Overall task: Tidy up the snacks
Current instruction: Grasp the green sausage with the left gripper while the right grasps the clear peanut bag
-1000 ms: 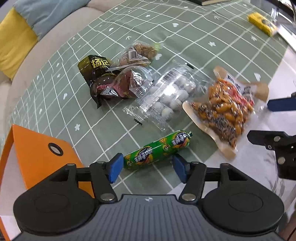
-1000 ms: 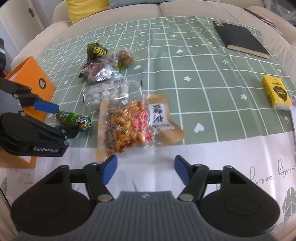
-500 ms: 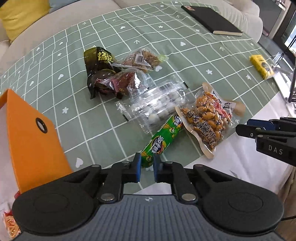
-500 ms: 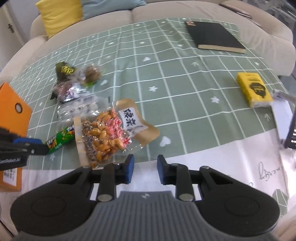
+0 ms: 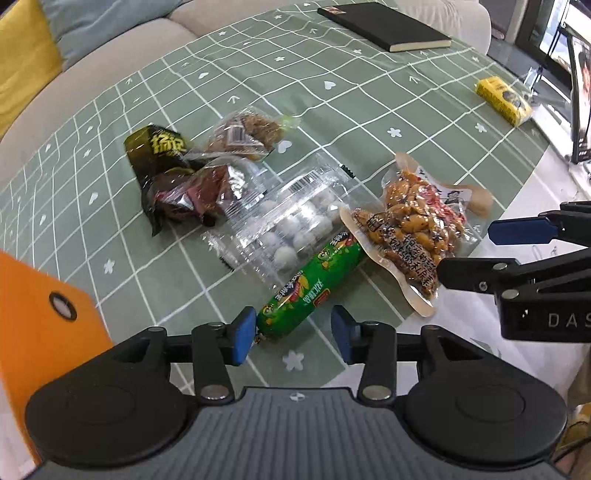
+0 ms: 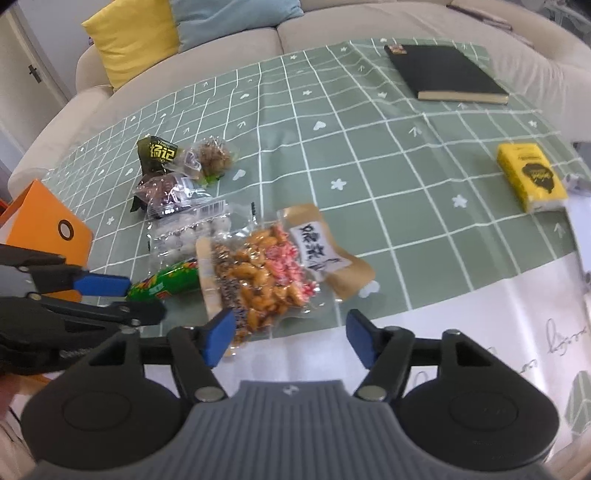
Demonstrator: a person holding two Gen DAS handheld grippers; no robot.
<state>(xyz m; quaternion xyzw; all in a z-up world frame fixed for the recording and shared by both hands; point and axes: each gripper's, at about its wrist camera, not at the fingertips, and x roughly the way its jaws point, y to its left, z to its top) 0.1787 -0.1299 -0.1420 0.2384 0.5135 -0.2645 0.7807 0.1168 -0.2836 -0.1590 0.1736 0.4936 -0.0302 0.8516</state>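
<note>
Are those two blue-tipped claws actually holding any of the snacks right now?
No. The left gripper is opening around the near end of the green sausage, pads apart from it. The right gripper is opening, nothing clamped.

Beige sofa, yellow cushion

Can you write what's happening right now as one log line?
left gripper: jaws opening, over green sausage | right gripper: jaws opening, near peanut bag | nothing held

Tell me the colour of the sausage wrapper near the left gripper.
Bright green with yellow and red print: the sausage wrapper shows best in the left wrist view.
</note>
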